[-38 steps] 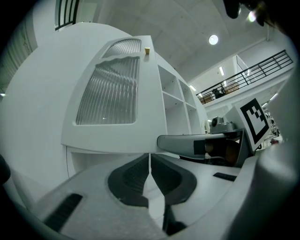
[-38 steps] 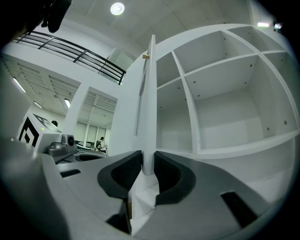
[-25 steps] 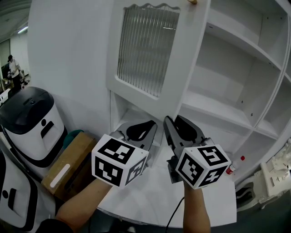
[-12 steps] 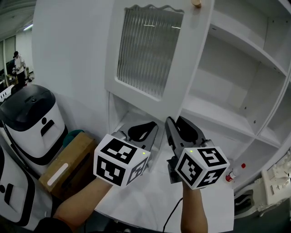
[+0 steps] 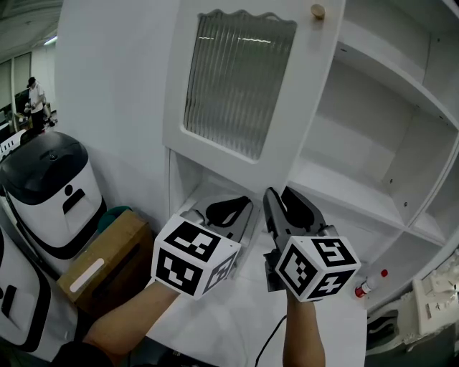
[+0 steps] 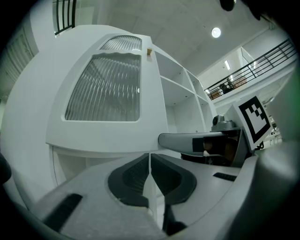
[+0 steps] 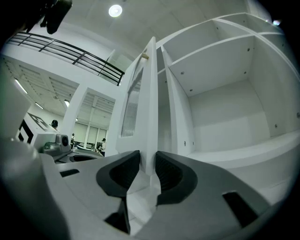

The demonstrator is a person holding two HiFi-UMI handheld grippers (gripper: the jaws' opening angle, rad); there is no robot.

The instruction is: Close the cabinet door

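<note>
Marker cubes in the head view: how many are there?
2. One cube sits low, just left of centre; the other cube sits beside it, just right of centre. None seems hidden.

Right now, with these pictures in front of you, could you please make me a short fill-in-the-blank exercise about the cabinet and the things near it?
1. The cabinet door with the ribbed window stands ___.
2. The round knob sits near the ___ edge of the door.
3. The small bottle has a ___ cap.
4. The white bin has a ___ lid.

Missing words: open; top; red; black.
</note>
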